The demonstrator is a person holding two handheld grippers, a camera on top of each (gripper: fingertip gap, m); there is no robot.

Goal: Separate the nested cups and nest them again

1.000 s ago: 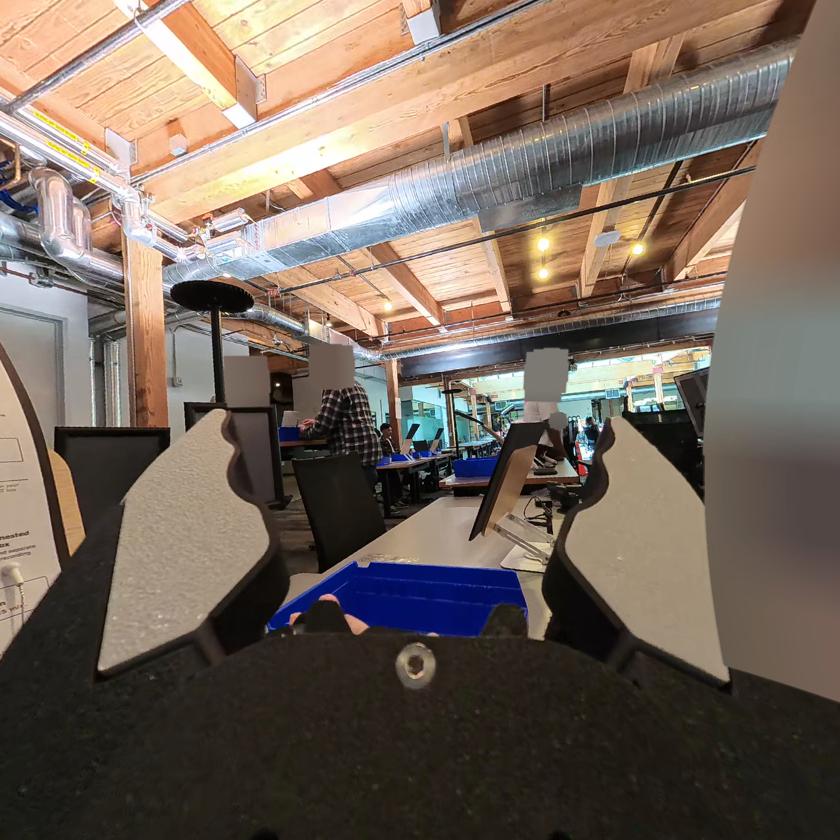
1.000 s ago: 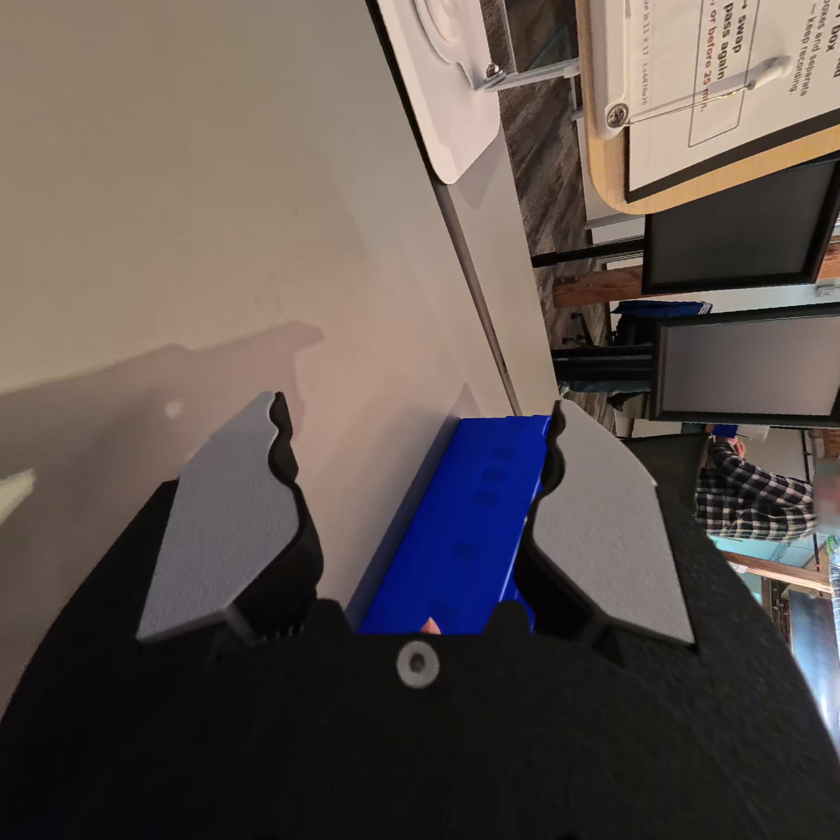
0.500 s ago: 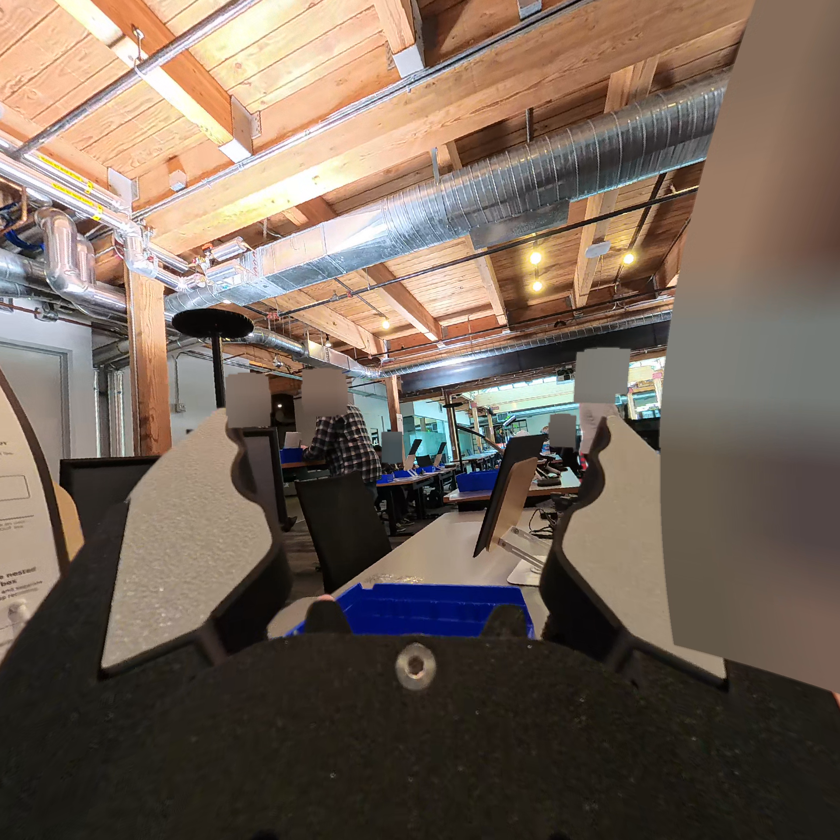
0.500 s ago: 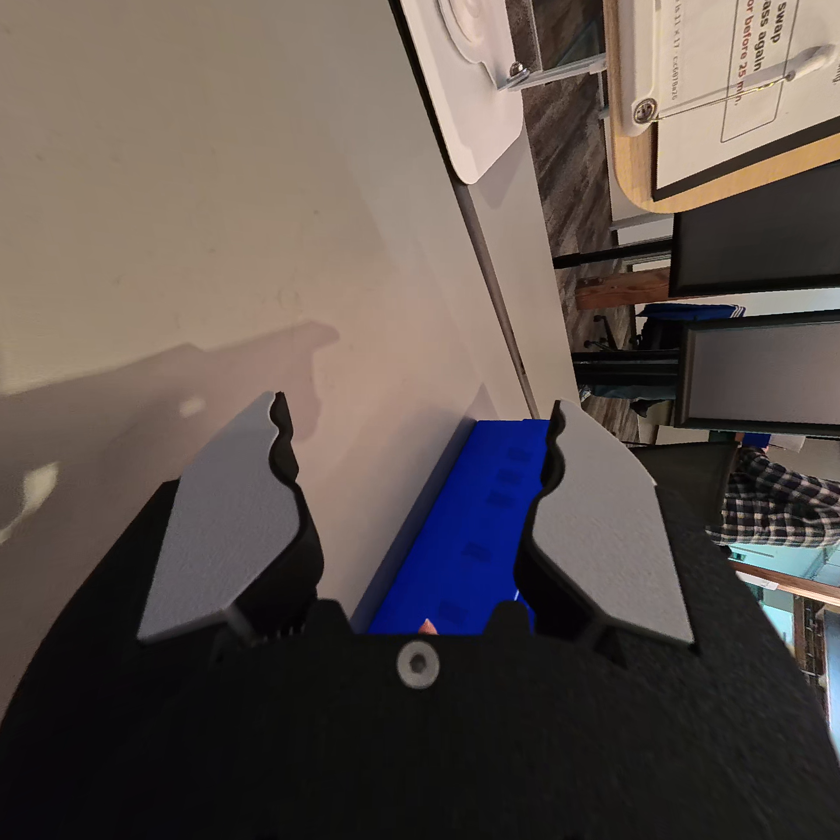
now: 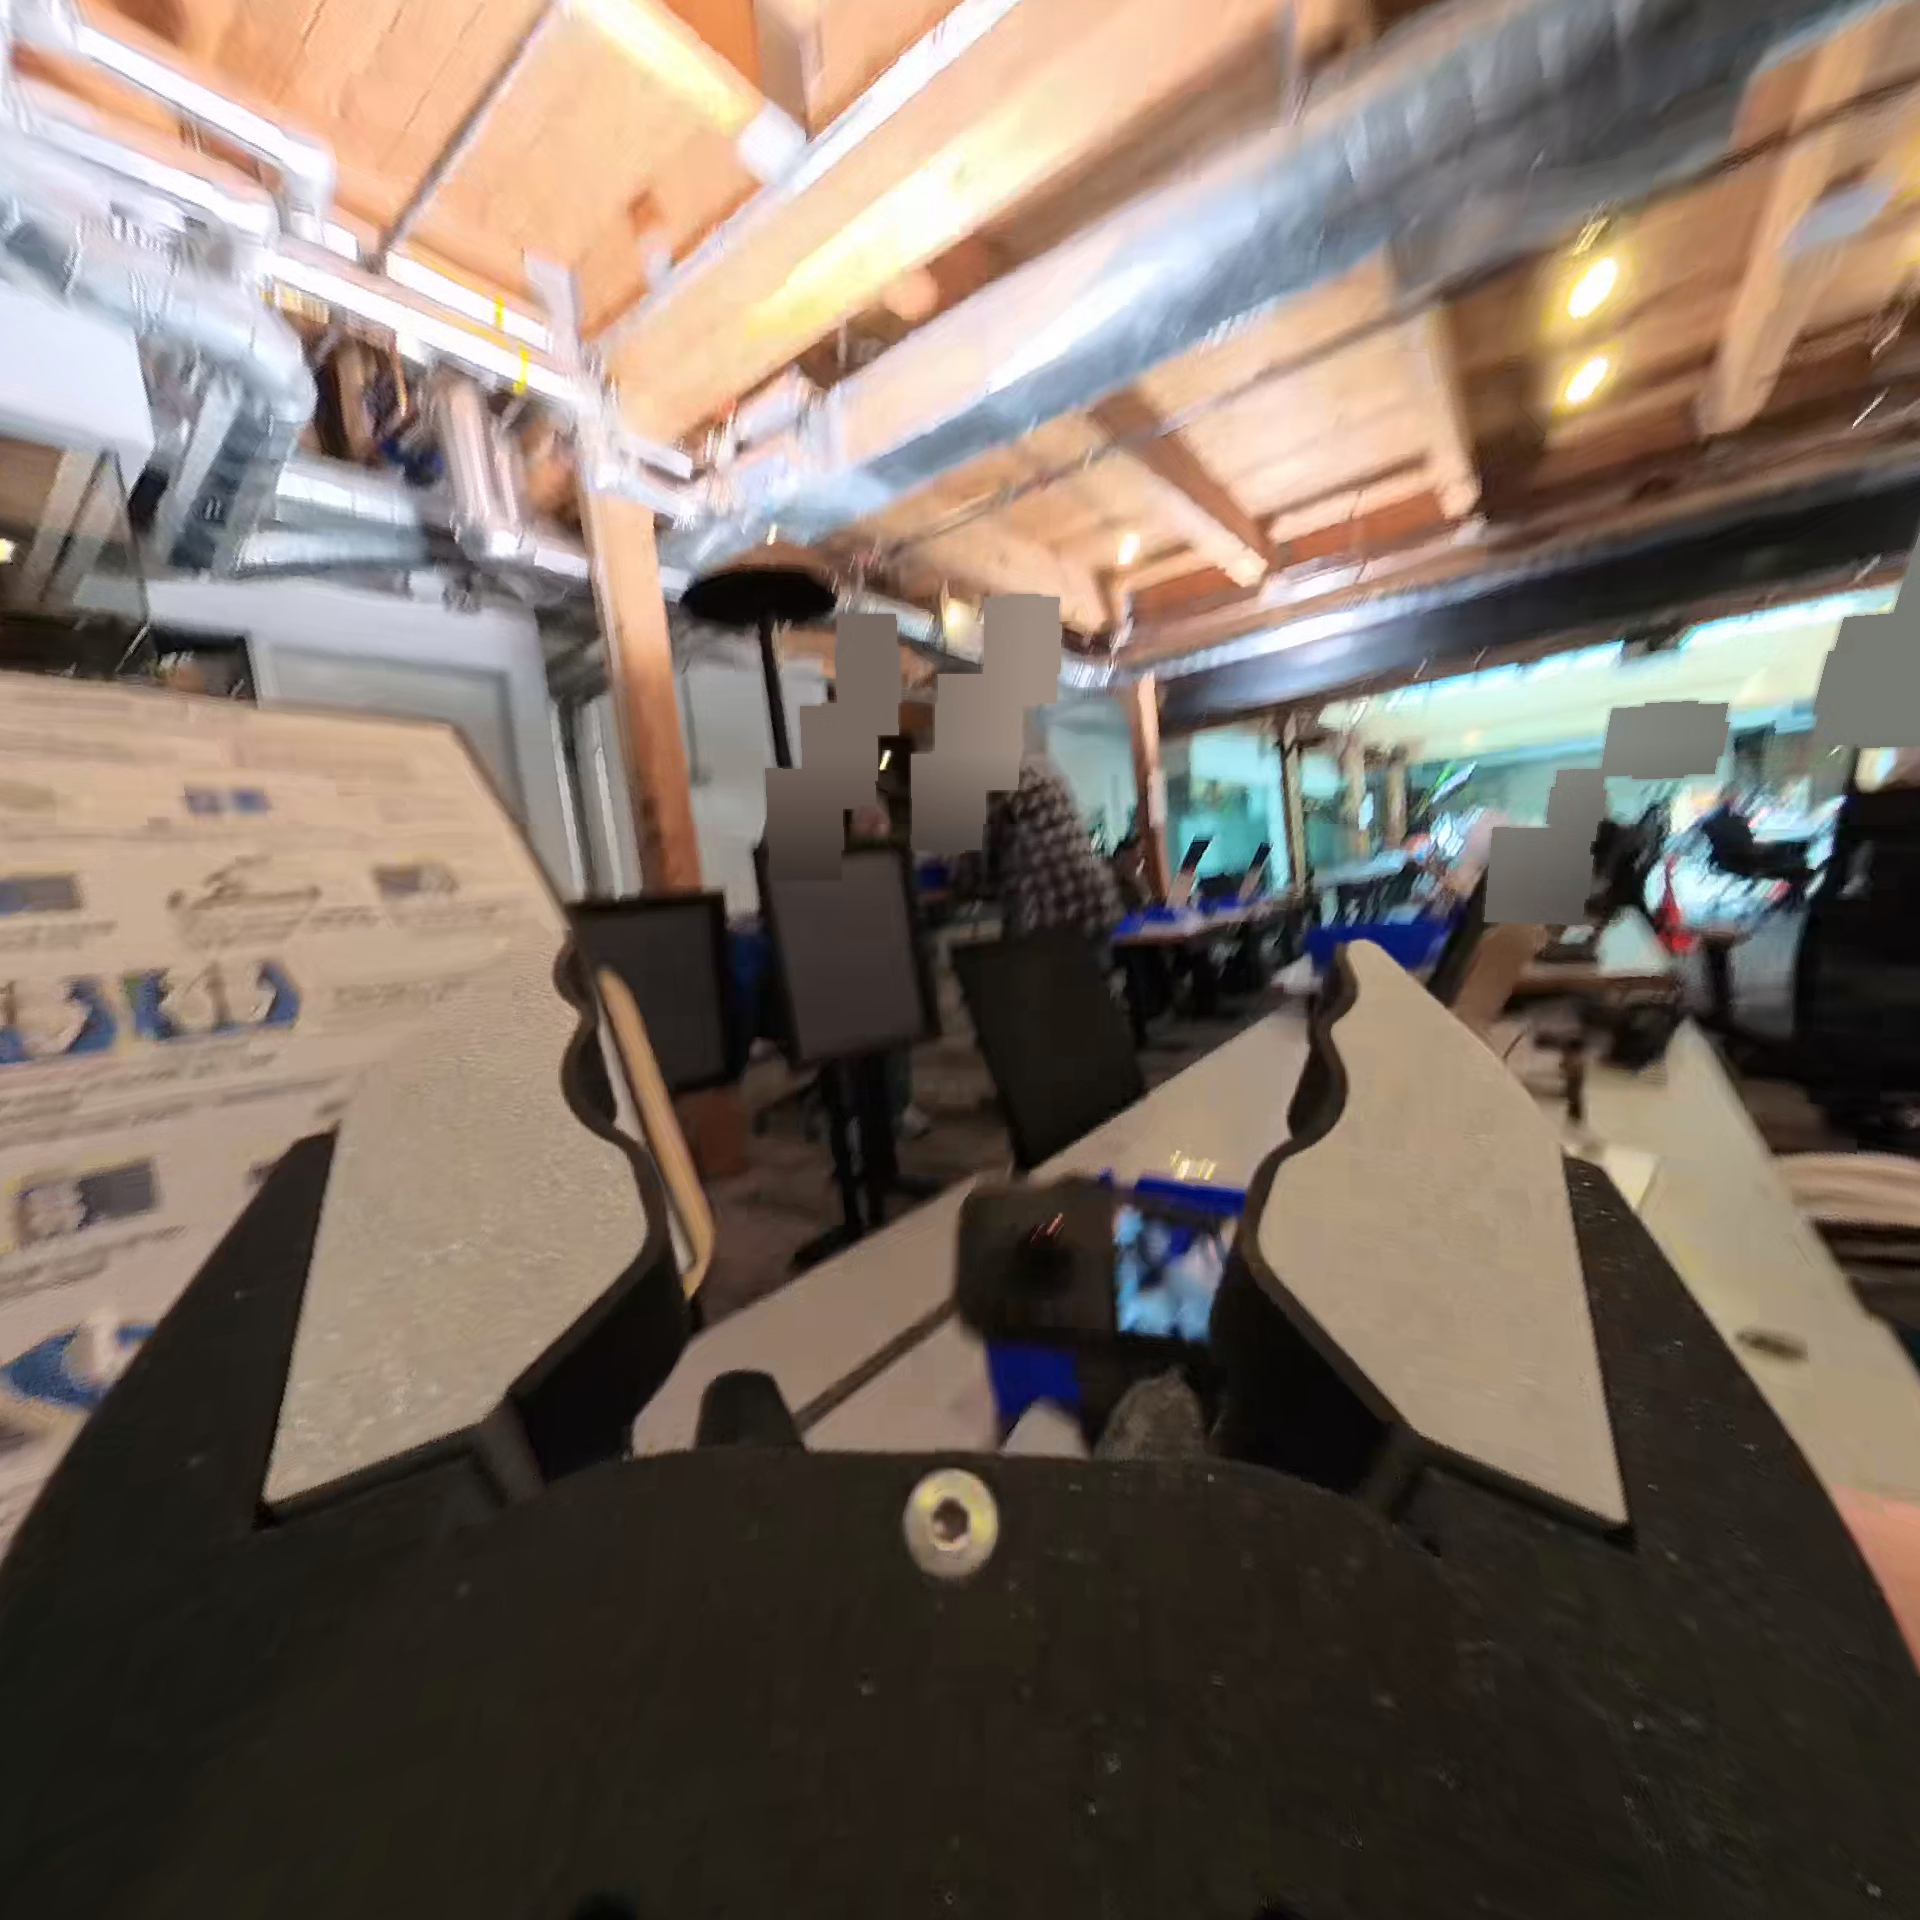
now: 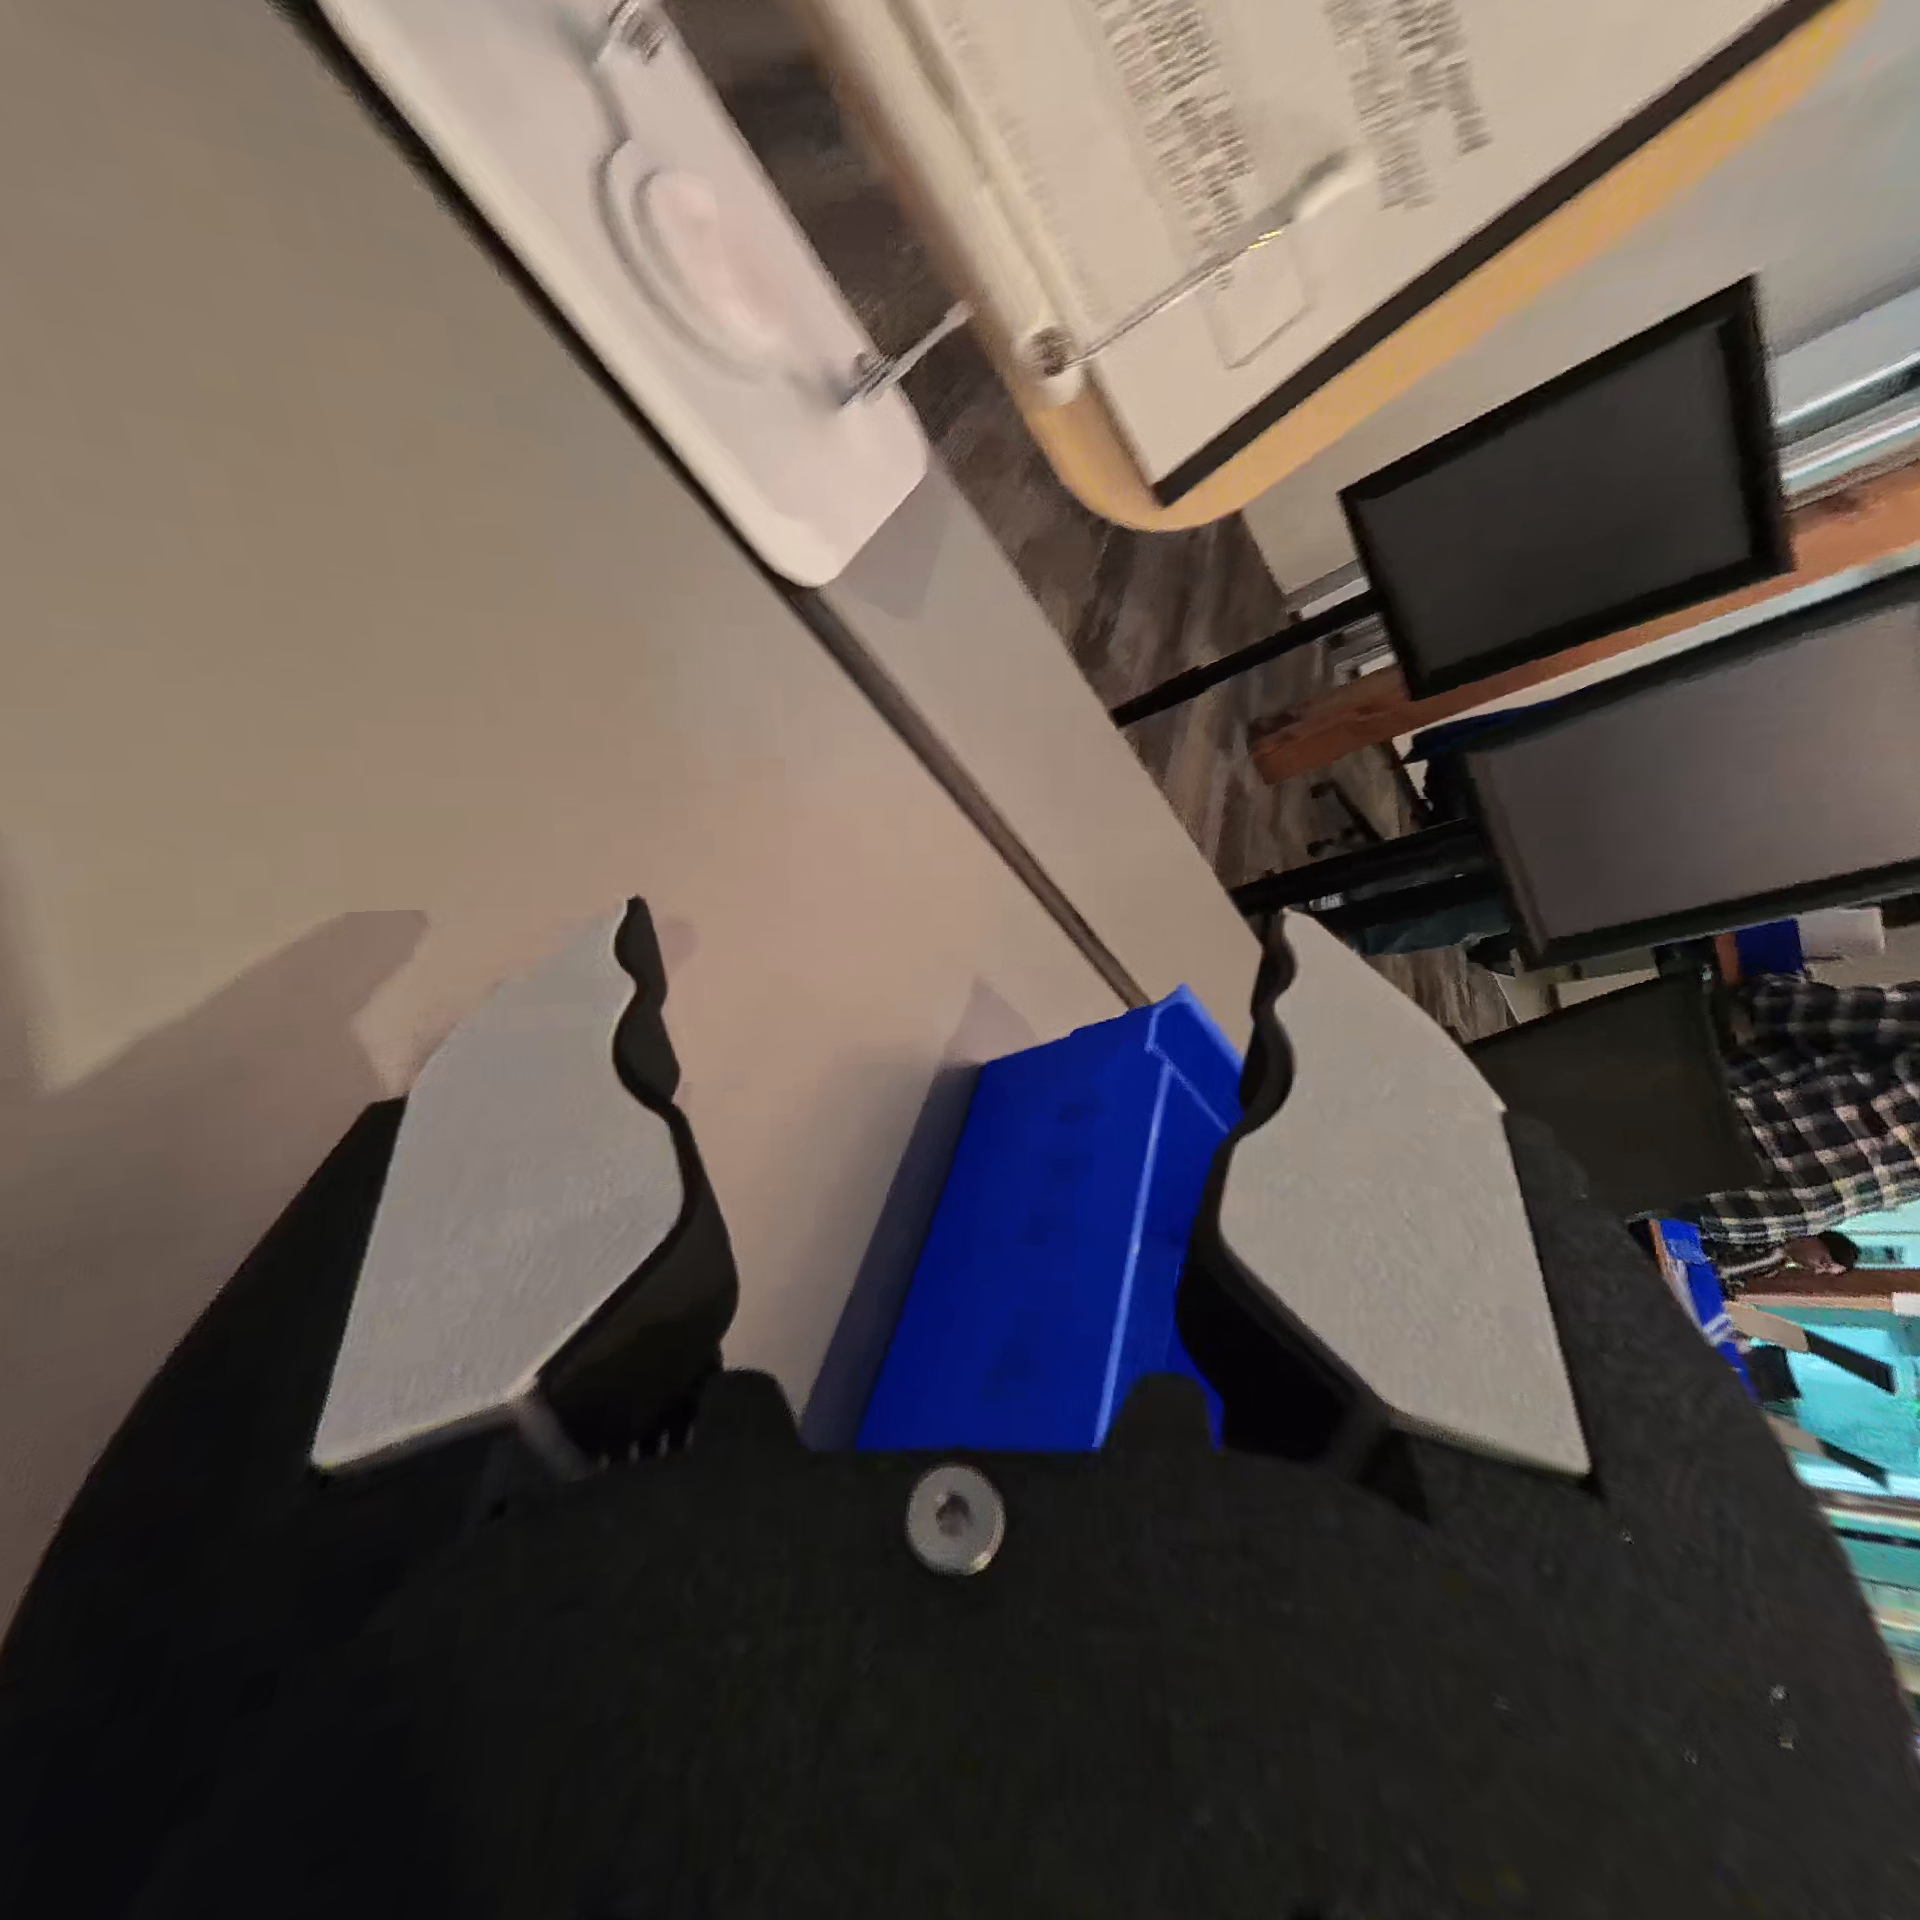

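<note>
No cups show in either view. My left gripper (image 5: pixel 956 961) is open and empty, held above the grey table (image 5: pixel 1195 1101) and pointing across the room; this view is blurred by motion. Between its fingers I see a black device with a small lit screen (image 5: pixel 1081 1273) and bits of a blue bin (image 5: pixel 1179 1195) behind it. My right gripper (image 6: pixel 953 925) is open and empty, rolled on its side over the grey table (image 6: pixel 416 571). The blue bin (image 6: pixel 1039 1247) lies close between its fingers; what is inside it is hidden.
A printed sign board on a stand (image 5: pixel 229 935) is at the left; it also shows in the right wrist view (image 6: pixel 1351 208) with its white base plate (image 6: pixel 707 312) at the table edge. Black monitors (image 6: pixel 1569 488), chairs and people at other desks are beyond.
The left view has swung left and down with blur; the sign board and the black device have come into view. The right gripper has rolled, so the bin's corner shows. Both stay open.
</note>
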